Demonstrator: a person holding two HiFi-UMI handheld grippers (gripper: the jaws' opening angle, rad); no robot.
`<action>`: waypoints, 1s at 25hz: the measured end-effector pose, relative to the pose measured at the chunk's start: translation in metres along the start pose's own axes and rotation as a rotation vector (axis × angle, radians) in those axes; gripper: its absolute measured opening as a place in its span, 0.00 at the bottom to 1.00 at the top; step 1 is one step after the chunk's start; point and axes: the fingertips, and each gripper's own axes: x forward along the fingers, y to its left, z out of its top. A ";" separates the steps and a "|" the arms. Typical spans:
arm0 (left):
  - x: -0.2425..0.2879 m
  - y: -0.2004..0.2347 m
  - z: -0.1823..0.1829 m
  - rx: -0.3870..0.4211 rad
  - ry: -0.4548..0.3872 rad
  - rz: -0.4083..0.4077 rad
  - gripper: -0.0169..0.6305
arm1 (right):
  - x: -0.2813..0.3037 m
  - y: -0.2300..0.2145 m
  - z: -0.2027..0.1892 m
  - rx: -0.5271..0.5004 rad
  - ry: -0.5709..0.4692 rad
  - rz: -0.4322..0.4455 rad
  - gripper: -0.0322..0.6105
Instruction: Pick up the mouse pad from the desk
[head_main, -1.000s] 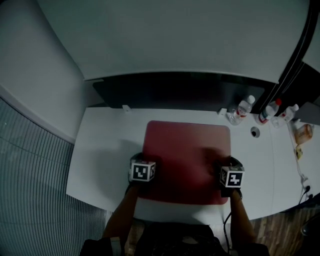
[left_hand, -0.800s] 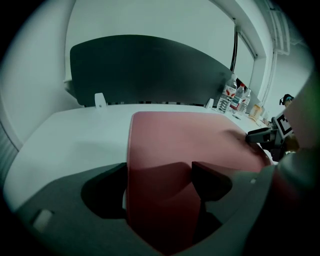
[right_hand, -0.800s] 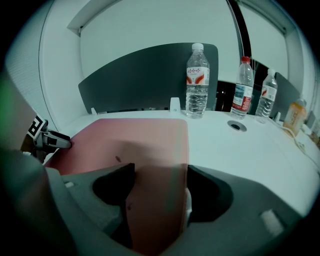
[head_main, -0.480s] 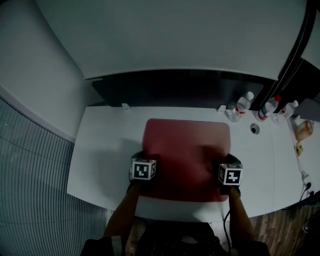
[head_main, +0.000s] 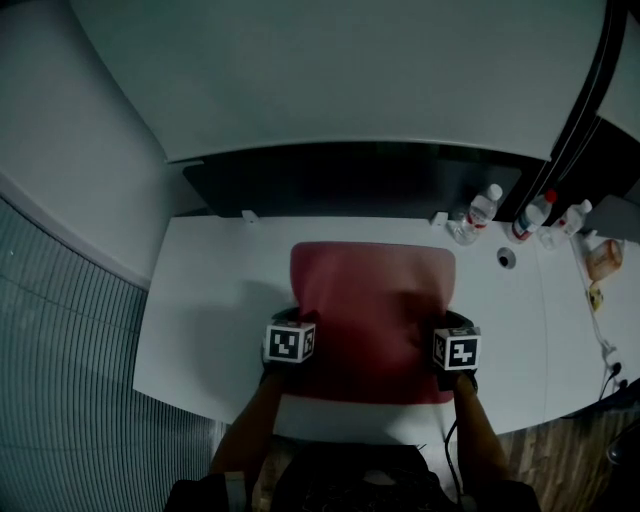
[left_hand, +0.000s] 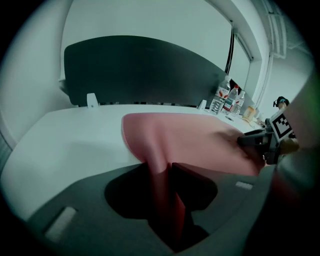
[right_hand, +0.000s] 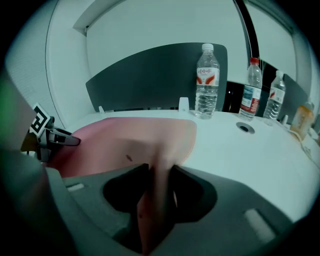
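A dark red mouse pad lies on the white desk, its near edge at the desk's front. My left gripper is at the pad's left edge and my right gripper at its right edge. In the left gripper view the pad rises in a pinched ridge between the closing jaws of the left gripper. In the right gripper view the pad also stands folded between the closing jaws of the right gripper. Each gripper's pads press on the fold.
A dark partition panel runs along the desk's back edge. Three water bottles stand at the back right, beside a round cable hole. An orange packet lies at the far right.
Both pairs of jaws have closed from wide open onto the pad's side edges, and the pad now puckers up at each grip. The hands have hardly moved.
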 end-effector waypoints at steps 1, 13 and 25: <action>-0.001 -0.004 0.000 0.004 0.006 -0.009 0.24 | 0.000 0.003 0.000 -0.011 0.005 0.009 0.28; -0.010 -0.015 0.007 0.007 -0.009 -0.076 0.14 | -0.012 0.015 0.010 -0.014 -0.027 0.051 0.19; -0.033 -0.026 0.019 0.033 -0.056 -0.143 0.12 | -0.040 0.033 0.031 -0.052 -0.093 0.037 0.18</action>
